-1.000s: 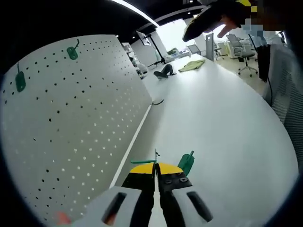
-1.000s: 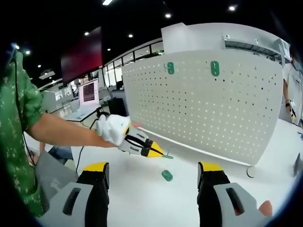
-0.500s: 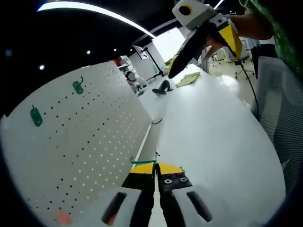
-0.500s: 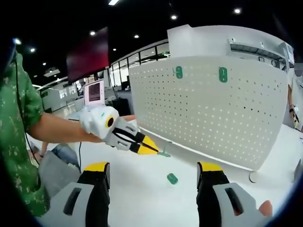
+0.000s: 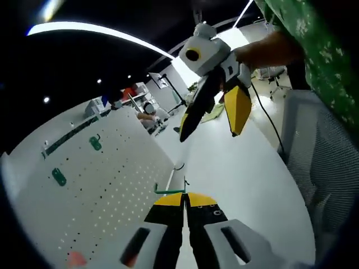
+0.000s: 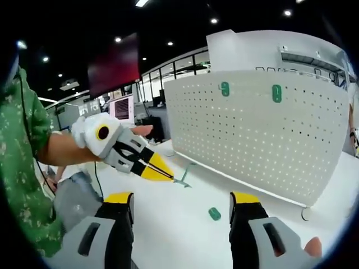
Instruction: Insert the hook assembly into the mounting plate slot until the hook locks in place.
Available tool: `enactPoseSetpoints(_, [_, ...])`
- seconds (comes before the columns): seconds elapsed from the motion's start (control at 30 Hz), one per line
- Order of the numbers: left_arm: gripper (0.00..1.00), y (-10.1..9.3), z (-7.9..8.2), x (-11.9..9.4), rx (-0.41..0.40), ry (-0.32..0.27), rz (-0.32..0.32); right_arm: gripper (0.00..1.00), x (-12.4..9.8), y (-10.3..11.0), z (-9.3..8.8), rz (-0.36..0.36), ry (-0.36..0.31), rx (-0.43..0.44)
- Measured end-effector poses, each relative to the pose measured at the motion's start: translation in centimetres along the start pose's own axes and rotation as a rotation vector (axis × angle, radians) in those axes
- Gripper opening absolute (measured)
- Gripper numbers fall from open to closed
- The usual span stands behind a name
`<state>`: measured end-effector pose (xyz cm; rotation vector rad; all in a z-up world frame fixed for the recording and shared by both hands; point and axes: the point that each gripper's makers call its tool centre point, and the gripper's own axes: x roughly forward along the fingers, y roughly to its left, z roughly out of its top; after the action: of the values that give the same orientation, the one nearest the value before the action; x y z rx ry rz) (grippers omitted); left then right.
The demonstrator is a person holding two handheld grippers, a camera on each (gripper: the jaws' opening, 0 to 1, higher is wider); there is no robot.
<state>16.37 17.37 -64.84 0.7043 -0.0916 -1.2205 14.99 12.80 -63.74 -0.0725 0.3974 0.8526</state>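
Note:
My left gripper [image 5: 184,197] is shut on a thin green wire hook [image 5: 167,191], held in the air above the white table [image 5: 235,168]. The right gripper view shows that left gripper [image 6: 168,176] held in a hand, the hook [image 6: 187,170] sticking out of its yellow tips. The white pegboard plate [image 6: 269,145] stands upright behind it, with two green hooks [image 6: 225,88] [image 6: 276,93] mounted near its top. The same pegboard [image 5: 101,196] sits to the left of my left gripper. A small green piece [image 6: 214,213] lies on the table. My right gripper [image 6: 180,204] is open and holds nothing.
The right gripper [image 5: 210,112] hangs open high in the left gripper view, held by an arm in a green sleeve [image 5: 314,39]. A mesh chair [image 5: 325,162] stands at the table's right edge. A lit monitor [image 6: 122,106] stands beyond the table's far end.
My left gripper has risen off the table with the hook and tilted upward. The green piece on the table has left the left gripper view. The right gripper shows closer there.

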Motion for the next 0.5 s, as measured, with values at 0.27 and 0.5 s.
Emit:
enactPoseSetpoints(0.27, [0.01, -1.0, 2.9, -1.8, 0.046, -0.039, -0.018, 0.61, -1.2, 1.7, 1.3, 0.125, -0.024, 0.091])
enactPoseSetpoints(0.5, [0.01, -1.7, 5.0, -2.7, 0.078, -0.073, -0.036, 0.50, -2.5, 3.3, 3.1, 0.289, -0.044, 0.242])
